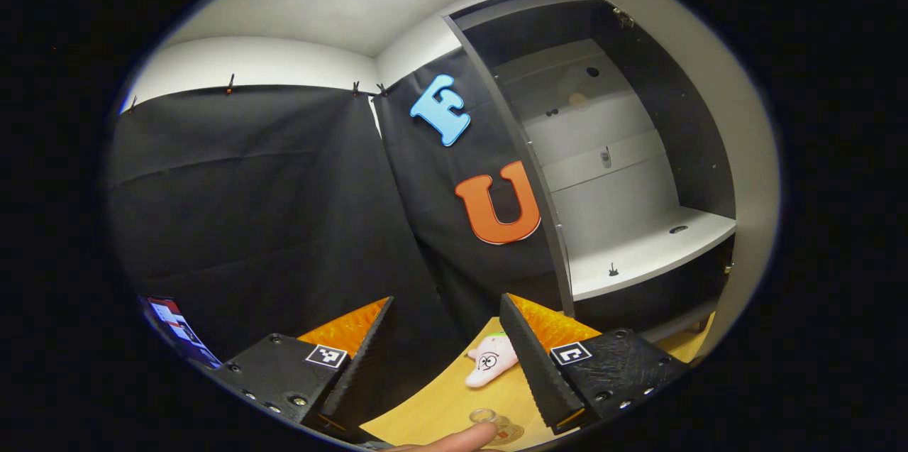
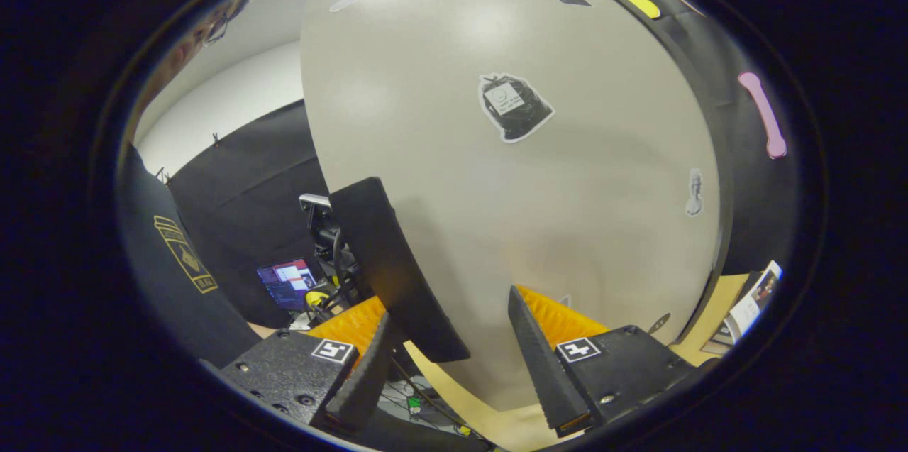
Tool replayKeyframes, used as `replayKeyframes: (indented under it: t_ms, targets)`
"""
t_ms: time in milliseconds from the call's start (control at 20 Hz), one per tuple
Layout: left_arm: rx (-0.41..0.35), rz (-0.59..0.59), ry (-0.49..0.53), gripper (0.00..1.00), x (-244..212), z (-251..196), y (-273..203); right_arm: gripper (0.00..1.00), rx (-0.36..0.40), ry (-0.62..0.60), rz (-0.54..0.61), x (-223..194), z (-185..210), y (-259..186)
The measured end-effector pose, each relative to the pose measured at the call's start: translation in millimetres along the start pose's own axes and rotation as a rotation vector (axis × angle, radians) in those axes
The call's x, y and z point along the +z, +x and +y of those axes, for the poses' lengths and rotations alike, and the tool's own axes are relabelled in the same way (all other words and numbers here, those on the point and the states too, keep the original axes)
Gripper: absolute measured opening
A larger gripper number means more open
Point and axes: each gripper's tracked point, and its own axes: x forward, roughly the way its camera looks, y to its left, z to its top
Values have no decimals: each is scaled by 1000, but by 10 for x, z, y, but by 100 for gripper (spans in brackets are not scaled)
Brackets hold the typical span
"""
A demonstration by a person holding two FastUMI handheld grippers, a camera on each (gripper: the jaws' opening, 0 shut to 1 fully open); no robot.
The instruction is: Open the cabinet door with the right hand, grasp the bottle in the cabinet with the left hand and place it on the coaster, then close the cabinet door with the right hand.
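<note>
- Bottle (image 1: 485, 421): a clear one stands low in the left gripper view, on the wooden table (image 1: 443, 402), seemingly on a coaster (image 1: 512, 432), with a fingertip (image 1: 454, 441) touching it.
- Left gripper (image 1: 445, 345): jaws spread, holding nothing.
- Cabinet (image 1: 642, 246), right of frame: shelves bare, no bottle inside.
- Cabinet door (image 2: 511, 175), in the right gripper view: closing looks the step in hand.
- Right gripper (image 2: 447, 345): released, straddling the door's dark handle (image 2: 394, 274); next, clamp and swing.
</note>
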Motion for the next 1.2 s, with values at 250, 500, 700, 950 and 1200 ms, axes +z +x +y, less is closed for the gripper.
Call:
replayKeyframes:
  t_ms: [250, 500, 700, 950, 1200]
  targets:
    - [-24, -5, 10, 88, -56, -72, 86, 89, -17, 8, 6, -21, 13, 64]
    - [-9, -1, 23, 89, -126, 41, 122, 89, -23, 11, 4, -2, 10, 139]
    - [22, 13, 63, 88, -261, 217, 156, 89, -17, 27, 5, 31, -20, 247]
    - [54, 33, 68, 88, -354, 408, 258, 89, -16, 46, -6, 112, -116, 404]
    - [59, 25, 78, 88, -392, 536, 374, 89, -27, 66, -32, 98, -161, 563]
